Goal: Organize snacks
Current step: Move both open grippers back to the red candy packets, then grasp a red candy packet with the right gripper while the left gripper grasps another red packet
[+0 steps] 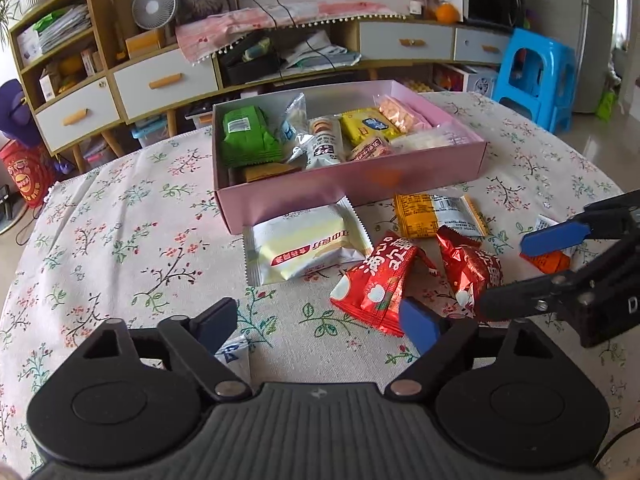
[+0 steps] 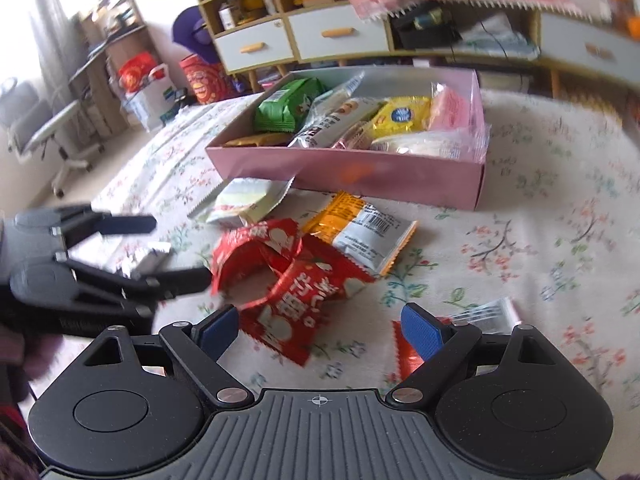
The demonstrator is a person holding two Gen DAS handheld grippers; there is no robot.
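Several packets already fill our pink box (image 1: 352, 184): a green packet (image 1: 248, 136), a yellow one (image 1: 368, 126), others. Loose red packets (image 1: 376, 284) lie on the floral tablecloth (image 1: 120, 240) before it. Our left gripper (image 1: 320, 320) and right gripper (image 2: 320, 332) tilt downward, jaws apart, holding nothing.

Box (image 1: 348, 184) of snacks at table's (image 1: 120, 240) far side; loose packets (image 1: 308, 246) lie near it, cabinet (image 1: 160, 80) behind
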